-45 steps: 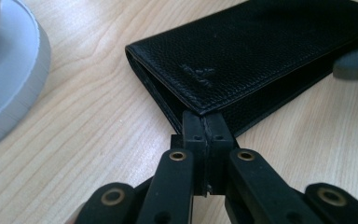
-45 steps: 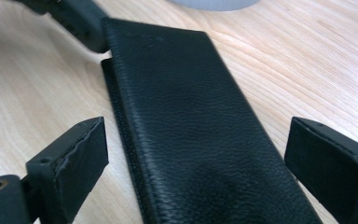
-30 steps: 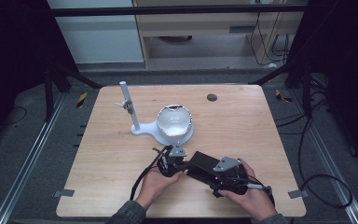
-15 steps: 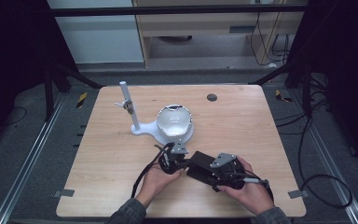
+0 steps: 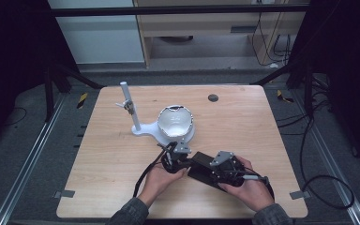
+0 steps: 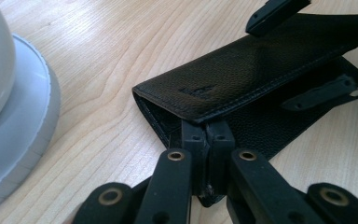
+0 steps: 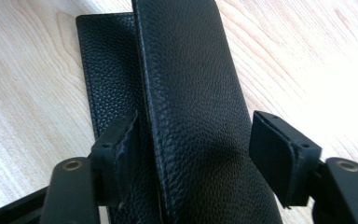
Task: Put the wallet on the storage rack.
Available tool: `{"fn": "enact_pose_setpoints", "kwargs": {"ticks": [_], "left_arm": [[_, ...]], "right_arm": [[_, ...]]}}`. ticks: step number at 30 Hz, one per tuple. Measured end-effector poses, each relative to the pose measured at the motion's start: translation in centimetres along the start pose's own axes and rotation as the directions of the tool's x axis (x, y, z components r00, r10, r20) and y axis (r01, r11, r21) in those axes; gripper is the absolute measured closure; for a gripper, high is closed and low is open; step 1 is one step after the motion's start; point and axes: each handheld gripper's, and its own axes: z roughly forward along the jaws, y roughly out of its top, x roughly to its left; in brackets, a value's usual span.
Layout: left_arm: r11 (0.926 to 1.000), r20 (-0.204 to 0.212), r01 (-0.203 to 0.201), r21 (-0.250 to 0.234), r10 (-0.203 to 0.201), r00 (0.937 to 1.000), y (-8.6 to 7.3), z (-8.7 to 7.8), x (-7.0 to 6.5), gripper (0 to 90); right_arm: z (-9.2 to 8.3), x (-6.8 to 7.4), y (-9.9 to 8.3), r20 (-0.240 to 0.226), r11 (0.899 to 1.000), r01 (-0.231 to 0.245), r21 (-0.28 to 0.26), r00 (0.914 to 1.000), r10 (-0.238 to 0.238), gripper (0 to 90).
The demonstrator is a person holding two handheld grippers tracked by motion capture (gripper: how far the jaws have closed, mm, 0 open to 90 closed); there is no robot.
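Wallet [image 5: 205, 166] lay black on the bench [image 5: 98, 159] near the person. Left gripper [image 6: 208, 140] had its fingers pinching the upper flap's edge. Right gripper [image 7: 200, 149] held fingers spread astride the raised flap; closing on it seemed next

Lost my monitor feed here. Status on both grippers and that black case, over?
Left gripper shut on black case's flap edge. Right gripper open, jaws astride the case. White lamp base close beside, not touching.
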Motion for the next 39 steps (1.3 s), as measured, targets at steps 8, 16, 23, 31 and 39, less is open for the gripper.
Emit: {"fn": "enact_pose_setpoints", "kwargs": {"ticks": [8,16,23,31,39], "left_arm": [[1.0,0.007,-0.001,0.004,0.001,1.0,0.0,-0.1,-0.3,85.5],[1.0,-0.032,-0.003,0.008,0.003,0.9995,-0.1,-0.7,-0.7,66.3],[0.9998,-0.061,0.005,0.018,-0.004,0.9981,-0.8,-1.3,-0.5,42.2],[0.9996,-0.034,0.022,0.02,-0.021,0.9992,-0.9,-1.9,0.0,21.9],[1.0,-0.028,-0.001,0.005,0.001,0.9996,-0.2,-2.8,0.2,8.3]], "right_arm": [[0.3,0.1,0.6,0.017,0.999,0.037,0.027,0.9992,-0.037,49.4],[-0.1,0.2,1.2,0.067,0.991,0.128,0.046,0.9892,-0.131,68.0],[-0.6,-0.4,1.6,0.099,0.986,0.16,0.036,0.9816,-0.163,81.9],[-0.9,-1.4,2.0,0.096,0.982,0.185,0.034,0.9776,-0.188,83.9],[-2.8,-2.8,1.6,0.099,0.99,0.126,-0.064,0.9879,-0.119,84.0]]}}
